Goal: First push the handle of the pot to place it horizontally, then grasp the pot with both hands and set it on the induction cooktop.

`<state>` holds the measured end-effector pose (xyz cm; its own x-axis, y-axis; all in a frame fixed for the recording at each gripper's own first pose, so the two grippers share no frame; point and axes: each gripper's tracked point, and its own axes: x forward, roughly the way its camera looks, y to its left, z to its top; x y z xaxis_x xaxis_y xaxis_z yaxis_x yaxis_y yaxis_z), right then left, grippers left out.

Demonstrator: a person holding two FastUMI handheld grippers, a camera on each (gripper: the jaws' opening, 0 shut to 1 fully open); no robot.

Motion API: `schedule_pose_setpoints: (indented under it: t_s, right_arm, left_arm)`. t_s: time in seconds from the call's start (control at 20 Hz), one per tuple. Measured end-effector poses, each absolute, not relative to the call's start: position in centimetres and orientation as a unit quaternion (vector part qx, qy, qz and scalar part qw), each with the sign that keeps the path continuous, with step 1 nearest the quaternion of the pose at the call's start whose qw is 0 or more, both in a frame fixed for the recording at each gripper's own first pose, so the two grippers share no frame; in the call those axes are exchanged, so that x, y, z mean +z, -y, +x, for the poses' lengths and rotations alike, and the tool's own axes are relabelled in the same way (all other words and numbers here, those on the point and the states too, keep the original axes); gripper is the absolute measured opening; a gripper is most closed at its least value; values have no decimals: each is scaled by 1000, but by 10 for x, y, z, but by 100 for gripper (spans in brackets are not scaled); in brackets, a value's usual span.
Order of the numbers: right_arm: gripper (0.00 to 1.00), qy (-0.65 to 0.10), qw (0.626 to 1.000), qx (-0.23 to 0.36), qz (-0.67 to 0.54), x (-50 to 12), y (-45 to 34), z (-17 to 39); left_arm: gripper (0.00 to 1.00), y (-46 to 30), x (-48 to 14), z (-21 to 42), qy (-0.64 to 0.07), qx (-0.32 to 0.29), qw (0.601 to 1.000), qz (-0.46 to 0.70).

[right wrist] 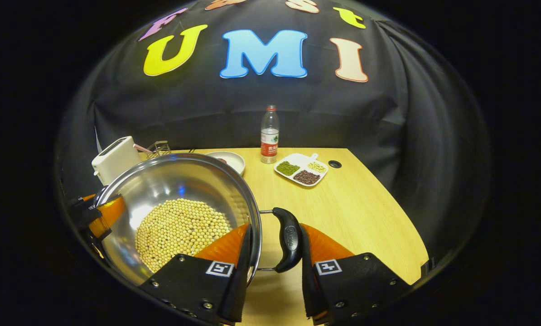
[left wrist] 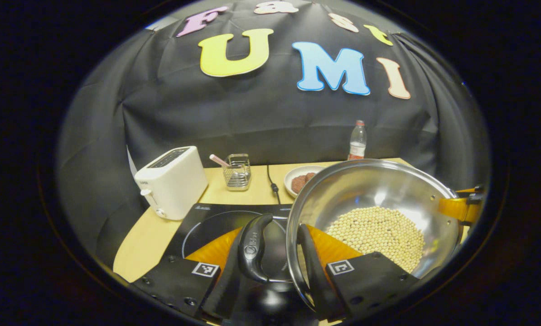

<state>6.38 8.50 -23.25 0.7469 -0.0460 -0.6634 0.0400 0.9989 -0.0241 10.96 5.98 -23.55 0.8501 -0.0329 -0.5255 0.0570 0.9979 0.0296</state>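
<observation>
A steel pot holds a heap of pale soybeans. Its two black side handles point out sideways. My left gripper is shut across one handle and the rim, one finger outside the handle and one inside the pot. My right gripper is shut the same way on the opposite handle. Each gripper also shows at the pot's far rim in the other's view. The black induction cooktop lies just left of and partly under the pot. I cannot tell whether the pot is lifted.
On the wooden table stand a white toaster, a wire holder, a plate of reddish beans, a water bottle and a divided dish of beans. A black cable runs to the cooktop.
</observation>
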Motion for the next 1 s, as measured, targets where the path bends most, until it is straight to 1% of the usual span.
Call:
schedule_pose_setpoints:
  t_s: [0.5, 0.55, 0.6, 1.0]
  right_arm:
    - [51, -359, 933, 1, 0, -245, -188, 79]
    - [51, -359, 933, 4, 0, -246, -199, 81]
    - [51, -359, 933, 7, 0, -247, -208, 84]
    - [51, -361, 932, 33, -7, -258, -274, 99]
  left_arm:
    - [72, -169, -250, 119, -278, 3, 960, 26]
    - [77, -181, -251, 120, -279, 7, 960, 25]
    - [73, -191, -252, 120, -281, 11, 959, 24]
    - [73, -262, -266, 130, -292, 41, 955, 19]
